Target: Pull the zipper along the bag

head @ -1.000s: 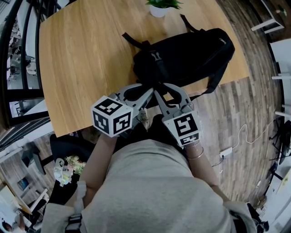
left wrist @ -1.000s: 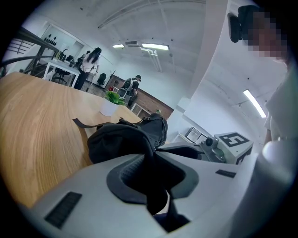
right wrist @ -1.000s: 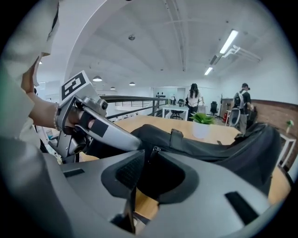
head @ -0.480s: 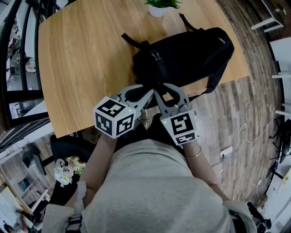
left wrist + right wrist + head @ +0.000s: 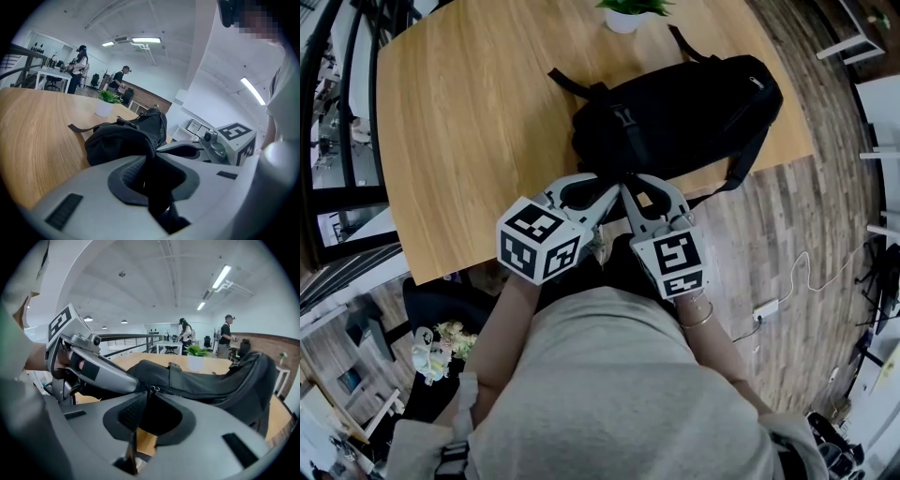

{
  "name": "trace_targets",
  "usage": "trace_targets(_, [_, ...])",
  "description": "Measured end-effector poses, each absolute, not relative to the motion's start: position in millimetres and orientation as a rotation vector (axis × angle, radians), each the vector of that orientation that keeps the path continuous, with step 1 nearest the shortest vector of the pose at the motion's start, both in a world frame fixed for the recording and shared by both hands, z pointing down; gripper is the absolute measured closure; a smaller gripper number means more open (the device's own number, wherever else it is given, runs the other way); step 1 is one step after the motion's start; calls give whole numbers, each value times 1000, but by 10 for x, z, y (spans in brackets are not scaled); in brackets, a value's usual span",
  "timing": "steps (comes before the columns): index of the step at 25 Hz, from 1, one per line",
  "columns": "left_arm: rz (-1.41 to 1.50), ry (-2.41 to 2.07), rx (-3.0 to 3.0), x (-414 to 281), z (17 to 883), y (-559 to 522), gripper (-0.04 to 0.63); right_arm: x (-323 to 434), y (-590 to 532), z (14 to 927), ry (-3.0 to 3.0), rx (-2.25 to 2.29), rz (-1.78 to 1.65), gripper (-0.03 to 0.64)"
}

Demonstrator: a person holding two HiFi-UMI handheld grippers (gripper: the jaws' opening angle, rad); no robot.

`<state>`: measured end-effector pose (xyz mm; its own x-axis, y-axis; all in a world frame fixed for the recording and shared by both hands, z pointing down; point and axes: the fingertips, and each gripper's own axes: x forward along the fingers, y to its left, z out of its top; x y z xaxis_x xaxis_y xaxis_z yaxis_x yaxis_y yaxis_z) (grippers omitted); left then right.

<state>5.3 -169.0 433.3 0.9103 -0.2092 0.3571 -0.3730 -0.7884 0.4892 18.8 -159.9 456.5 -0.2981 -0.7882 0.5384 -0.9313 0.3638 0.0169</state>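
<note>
The jaws of the left gripper stand nearly together and clamp a fold of black fabric at the near end of the bag. The jaws of the right gripper are closed at their tips on the zipper pull, a small metal ring at the near end of the zipper track. The bag lies flat on the tabletop with its near end at the edge closest to the person, and both grippers meet there, tips just beside each other. Judged step: both grasps are set and the pull itself is about to begin. Because the zipper pull sits at the near end of the track, almost the whole travel is not yet covered. The next move calls for the right gripper to draw the zipper pull along the track toward the far end of the bag, following its curve. Meanwhile the left gripper anchors the fabric and tensions it against that pull. Slack fabric or an off-line pull is likely to jam the slider or slip the small ring out of the jaws. Count: one bag, one zipper pull in view, two grippers, one potted plant at the far edge of the tabletop, and two persons in the far background of the gripper views.
</note>
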Motion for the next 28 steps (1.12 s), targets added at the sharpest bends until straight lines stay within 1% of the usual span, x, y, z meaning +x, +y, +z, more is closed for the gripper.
trace_targets(10, [363, -422, 2482, 51, 4331, -1696, 534, 258, -1559, 4524, -2101, 1513, 339, 561])
trace_targets(17, [364, -430, 2481, 48, 4320, -1688, 534, 300, -1541, 4493, -2065, 1530, 300, 546])
trace_targets(20, [364, -435, 2481, 52, 4316, -1691, 534, 284, -1547, 4472, -2075, 1520, 272, 549])
trace_targets(28, [378, -445, 2483, 49, 4338, -1688, 534, 195, -1574, 4545, -2113, 1490, 293, 552])
